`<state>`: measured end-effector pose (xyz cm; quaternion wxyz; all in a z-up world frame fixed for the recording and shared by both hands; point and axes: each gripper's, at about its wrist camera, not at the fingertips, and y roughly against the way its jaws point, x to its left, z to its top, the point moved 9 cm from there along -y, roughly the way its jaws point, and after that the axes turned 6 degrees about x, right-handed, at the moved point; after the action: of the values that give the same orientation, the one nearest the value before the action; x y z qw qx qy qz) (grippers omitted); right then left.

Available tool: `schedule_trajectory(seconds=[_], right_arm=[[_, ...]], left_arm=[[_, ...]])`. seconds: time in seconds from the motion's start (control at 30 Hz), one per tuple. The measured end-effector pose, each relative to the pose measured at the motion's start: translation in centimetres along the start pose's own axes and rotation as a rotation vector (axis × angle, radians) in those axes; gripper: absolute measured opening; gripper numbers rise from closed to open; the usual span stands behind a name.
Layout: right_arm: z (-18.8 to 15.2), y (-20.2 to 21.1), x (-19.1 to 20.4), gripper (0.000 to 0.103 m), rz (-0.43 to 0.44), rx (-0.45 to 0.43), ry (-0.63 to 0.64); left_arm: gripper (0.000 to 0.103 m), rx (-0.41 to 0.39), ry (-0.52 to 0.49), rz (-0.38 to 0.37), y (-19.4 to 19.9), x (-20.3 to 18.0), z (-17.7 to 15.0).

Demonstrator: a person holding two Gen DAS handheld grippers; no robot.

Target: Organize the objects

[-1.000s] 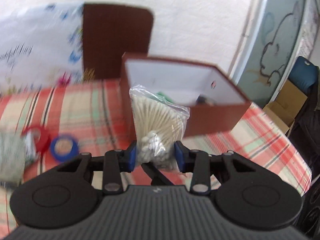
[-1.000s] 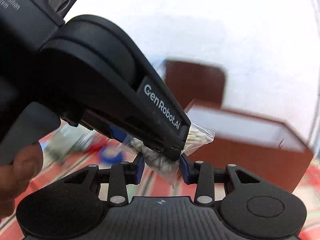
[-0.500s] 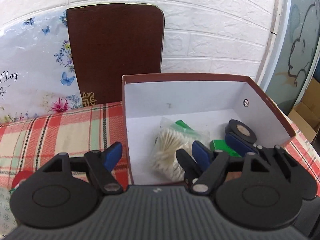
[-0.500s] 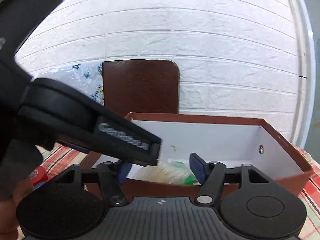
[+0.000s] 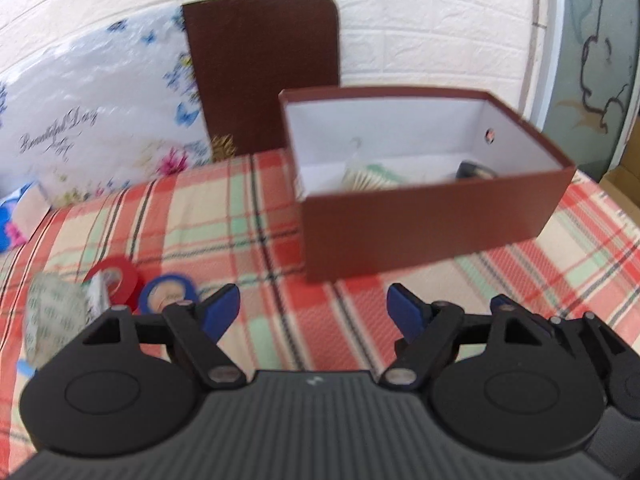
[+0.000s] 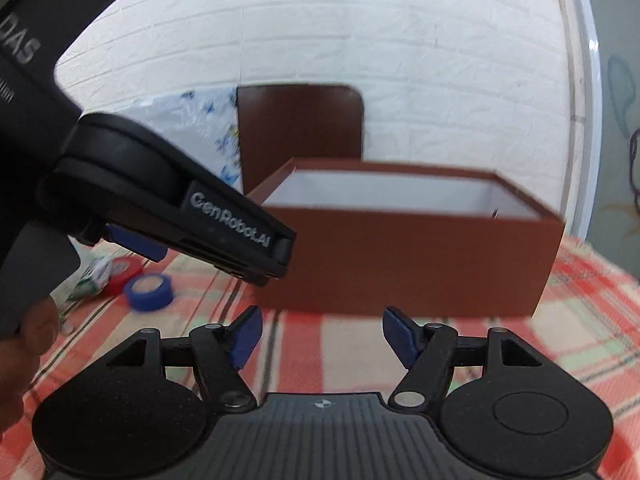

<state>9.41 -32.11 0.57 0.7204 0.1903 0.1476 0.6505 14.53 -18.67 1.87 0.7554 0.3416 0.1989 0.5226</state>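
A brown box (image 5: 432, 232) with a white inside stands on the plaid tablecloth (image 5: 224, 224). In it lie a clear bag of cotton swabs (image 5: 366, 178) and a black tape roll (image 5: 474, 169). My left gripper (image 5: 314, 308) hangs open and empty in front of the box's near left corner. My right gripper (image 6: 322, 332) is just short of the box's (image 6: 400, 264) front wall; its jaws are opening with nothing between them. To the left on the cloth lie a red tape roll (image 5: 116, 276), a blue tape roll (image 5: 170, 296) and a patterned packet (image 5: 56, 316).
A brown board (image 5: 264, 72) leans on the white brick wall behind the box, beside a flowered plastic bag (image 5: 100, 120). An open cardboard carton (image 5: 624, 188) sits past the table's right edge. In the right wrist view, a hand (image 6: 24, 332) holds the left gripper's body.
Both grippers were shut on the bag of cotton swabs a second ago. They let it go into the box, opened, and have since drawn back from the box toward the near side.
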Motion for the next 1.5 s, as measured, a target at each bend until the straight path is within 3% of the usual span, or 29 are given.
schedule_trajectory(seconds=[0.13,0.43,1.0,1.27,1.4,1.5], right_arm=[[-1.5,0.2,2.3,0.066,0.042,0.073,0.002],[-2.3,0.3,1.4,0.067,0.053,0.142,-0.065],[-4.4,0.3,6.3,0.066,0.110,0.248,0.075],[-5.2,-0.2,8.5,0.067,0.145,0.283,0.156],[-5.2,-0.5,9.6,0.067,0.164,0.286,0.187],[-4.7,-1.0,10.6,0.066,0.187,0.291,0.209]], left_arm=[[0.082,0.029,0.032,0.021,0.5,1.7,-2.5],[0.082,0.065,0.087,0.056,0.6,4.8,-6.0],[0.082,0.111,0.189,0.147,-0.9,11.7,-10.6],[0.088,0.051,0.212,0.207,-0.1,16.0,-12.1],[0.090,0.013,0.275,0.248,0.5,20.1,-13.2],[0.091,-0.006,0.338,0.324,1.0,24.3,-14.0]])
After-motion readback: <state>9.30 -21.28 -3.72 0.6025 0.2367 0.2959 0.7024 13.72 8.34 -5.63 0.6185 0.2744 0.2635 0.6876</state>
